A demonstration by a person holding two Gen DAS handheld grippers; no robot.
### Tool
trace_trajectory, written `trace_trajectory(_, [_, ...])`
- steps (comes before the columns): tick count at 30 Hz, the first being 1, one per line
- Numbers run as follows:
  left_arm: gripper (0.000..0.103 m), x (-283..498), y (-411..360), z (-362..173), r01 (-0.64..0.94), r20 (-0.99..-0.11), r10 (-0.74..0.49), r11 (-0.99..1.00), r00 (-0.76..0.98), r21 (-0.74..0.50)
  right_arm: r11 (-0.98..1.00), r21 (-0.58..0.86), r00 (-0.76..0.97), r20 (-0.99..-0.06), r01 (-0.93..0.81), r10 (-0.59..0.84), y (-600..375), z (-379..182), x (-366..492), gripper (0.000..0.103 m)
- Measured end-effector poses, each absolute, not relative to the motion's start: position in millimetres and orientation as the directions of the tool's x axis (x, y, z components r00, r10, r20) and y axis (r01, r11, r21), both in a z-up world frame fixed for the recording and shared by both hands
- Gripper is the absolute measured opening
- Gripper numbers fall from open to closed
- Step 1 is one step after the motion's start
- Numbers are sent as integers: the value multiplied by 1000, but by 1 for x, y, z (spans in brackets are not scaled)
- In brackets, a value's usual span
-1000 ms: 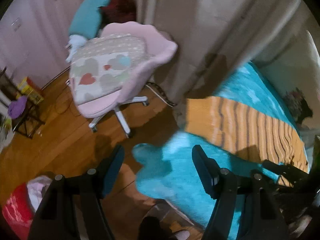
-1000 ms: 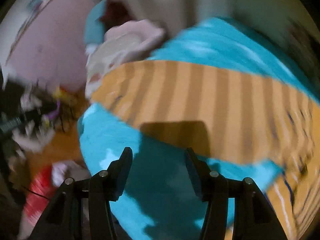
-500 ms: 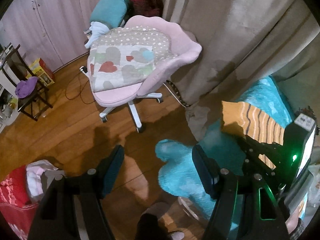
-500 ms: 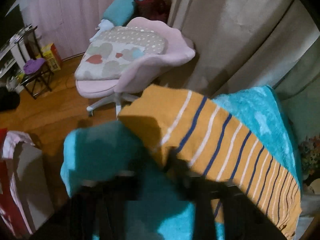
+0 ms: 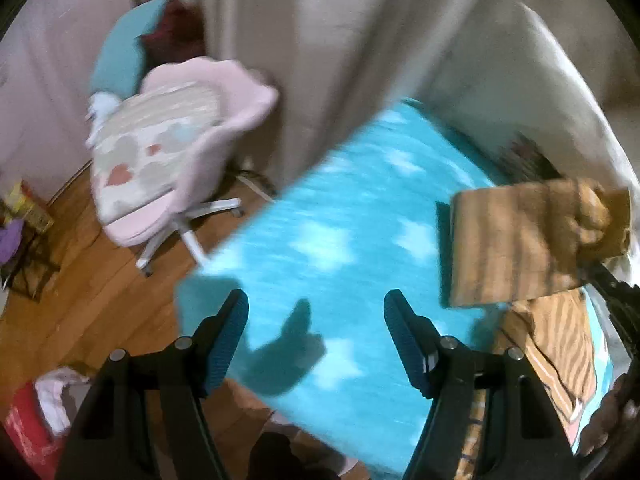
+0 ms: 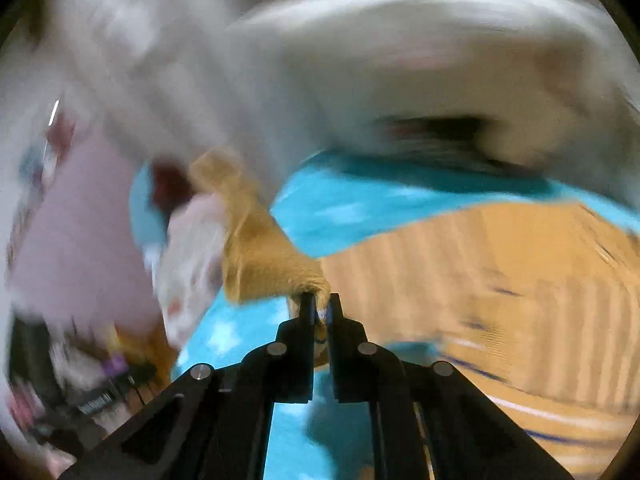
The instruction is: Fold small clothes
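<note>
Our right tongs (image 6: 318, 306) are clamped on a bunched corner of the striped top (image 6: 500, 280), lifting that part off the blanket (image 5: 320, 240) while the rest lies along the bed's right edge. Our left tongs (image 5: 316, 332) hang apart over the blanket's near edge, holding nothing. We judge the risk is in the thin pinch: only a small wad of knit sits between the pads, so a quick swing could pull it free, or drag the whole top askew and spoil the fold line. With one corner carried alone, the fold may land crooked. On the floor at lower left a red bag (image 5: 28, 428) holds pale clothes (image 5: 56, 396)
</note>
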State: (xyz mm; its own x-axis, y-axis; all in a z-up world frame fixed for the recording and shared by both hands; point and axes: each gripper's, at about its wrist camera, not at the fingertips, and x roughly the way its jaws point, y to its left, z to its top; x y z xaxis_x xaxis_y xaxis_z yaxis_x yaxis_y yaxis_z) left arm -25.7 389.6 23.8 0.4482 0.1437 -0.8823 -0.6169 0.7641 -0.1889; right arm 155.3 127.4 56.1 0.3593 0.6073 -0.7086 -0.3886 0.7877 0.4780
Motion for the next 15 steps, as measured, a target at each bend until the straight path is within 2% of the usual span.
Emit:
trace_trajectory(3, [70, -4, 340, 28, -551, -878, 113, 813, 466, -187, 827, 526, 446, -703, -198, 554, 8, 47, 168, 7])
trace_trajectory(7, [71, 19, 277, 19, -474, -889, 68, 863, 452, -175, 872, 487, 472, -782, 53, 408, -122, -1, 175, 7])
trace_trajectory(9, [71, 28, 247, 12, -438, -900, 51, 884, 433, -161, 855, 488, 424, -821, 174, 383, -178, -39, 178, 7])
trace_trajectory(12, [71, 34, 212, 5, -400, -907, 33, 904, 421, -153, 813, 516, 359, -837, 269, 412, -224, -76, 175, 8])
trace_trajectory(15, [71, 38, 182, 0, -375, -908, 30, 916, 418, -142, 792, 554, 385, -810, 256, 442, -247, -73, 163, 8])
